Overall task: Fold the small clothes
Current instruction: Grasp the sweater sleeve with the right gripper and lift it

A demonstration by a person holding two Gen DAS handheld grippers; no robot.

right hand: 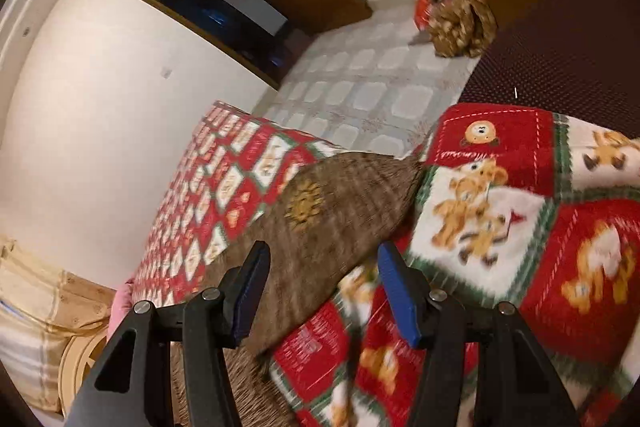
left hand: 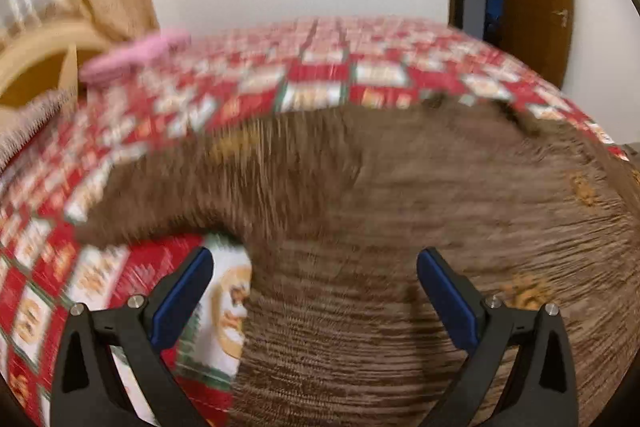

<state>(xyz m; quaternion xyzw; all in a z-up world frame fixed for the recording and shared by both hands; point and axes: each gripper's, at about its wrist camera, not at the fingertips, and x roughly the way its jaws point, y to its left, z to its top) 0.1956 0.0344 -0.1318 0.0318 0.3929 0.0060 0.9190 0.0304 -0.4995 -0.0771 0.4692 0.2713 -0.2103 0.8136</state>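
Brown knit garment lies spread on the bed's red checked blanket, right under and ahead of the left hand-held gripper; its jaws are spread, nothing pinched. Right hand-held gripper is partly spread over the garment's edge, pads not pressing cloth. Both views blurred. Risk: a bite taken in a hurry may catch the blanket along with the knit, or only one layer, so the fold drags crooked. Right jaws straddle the hem edge and could miss it.
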